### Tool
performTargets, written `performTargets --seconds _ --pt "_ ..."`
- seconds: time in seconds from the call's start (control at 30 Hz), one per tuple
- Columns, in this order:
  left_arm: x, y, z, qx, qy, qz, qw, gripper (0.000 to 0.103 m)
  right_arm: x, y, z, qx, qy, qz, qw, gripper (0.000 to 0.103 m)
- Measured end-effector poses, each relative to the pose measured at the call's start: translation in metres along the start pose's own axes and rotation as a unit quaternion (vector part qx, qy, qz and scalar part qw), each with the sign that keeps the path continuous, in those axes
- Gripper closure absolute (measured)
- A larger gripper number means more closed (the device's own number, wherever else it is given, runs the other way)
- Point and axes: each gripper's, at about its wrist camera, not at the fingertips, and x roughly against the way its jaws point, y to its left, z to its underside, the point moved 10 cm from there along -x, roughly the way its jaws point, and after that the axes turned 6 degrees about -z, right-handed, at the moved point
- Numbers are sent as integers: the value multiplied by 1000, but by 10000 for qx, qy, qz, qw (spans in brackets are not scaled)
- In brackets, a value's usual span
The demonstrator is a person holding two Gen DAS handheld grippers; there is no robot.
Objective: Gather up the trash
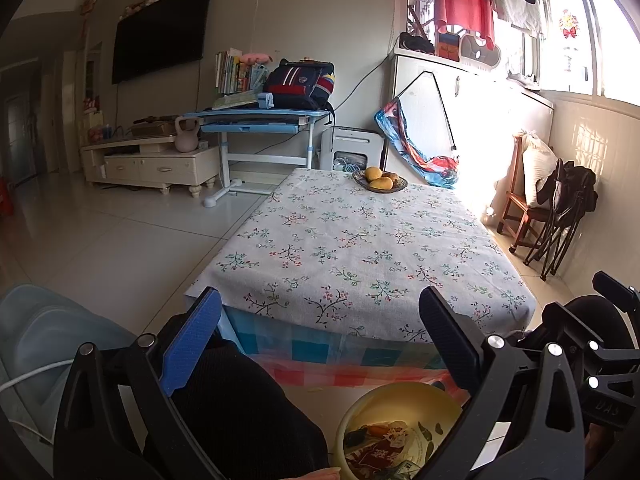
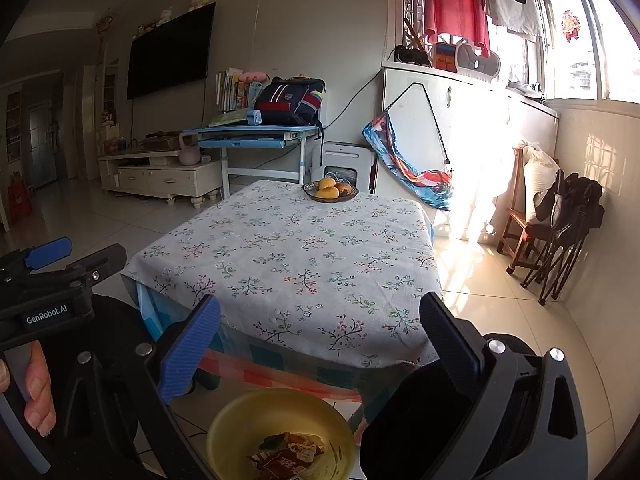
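A yellow bin (image 1: 404, 400) (image 2: 248, 420) stands on the floor in front of the table, between a person's dark-clad knees. Wrappers and peel scraps (image 1: 384, 444) (image 2: 292, 452) lie inside it. My left gripper (image 1: 320, 340) is open above and in front of the bin, nothing between its blue pads. My right gripper (image 2: 320, 344) is open too, also empty, and hovers over the bin's far side. The left gripper's body (image 2: 52, 292) shows at the left of the right wrist view, held by a hand (image 2: 38, 392). The floral tablecloth (image 1: 360, 248) (image 2: 288, 252) carries no loose trash that I can see.
A bowl of fruit (image 1: 380, 181) (image 2: 330, 191) sits at the table's far edge. Beyond are a blue desk (image 1: 256, 120) with a backpack, a TV cabinet (image 1: 152, 160) and an air purifier (image 1: 352, 152). A wooden chair and folded chair (image 1: 552, 216) stand right, by the sunlit wall.
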Motion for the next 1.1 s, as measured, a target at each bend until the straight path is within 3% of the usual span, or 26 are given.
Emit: performTargets --seconds 1.1 --pt "-6 4 3 -1 26 -82 10000 7 -2 3 6 61 76 6 10000 8"
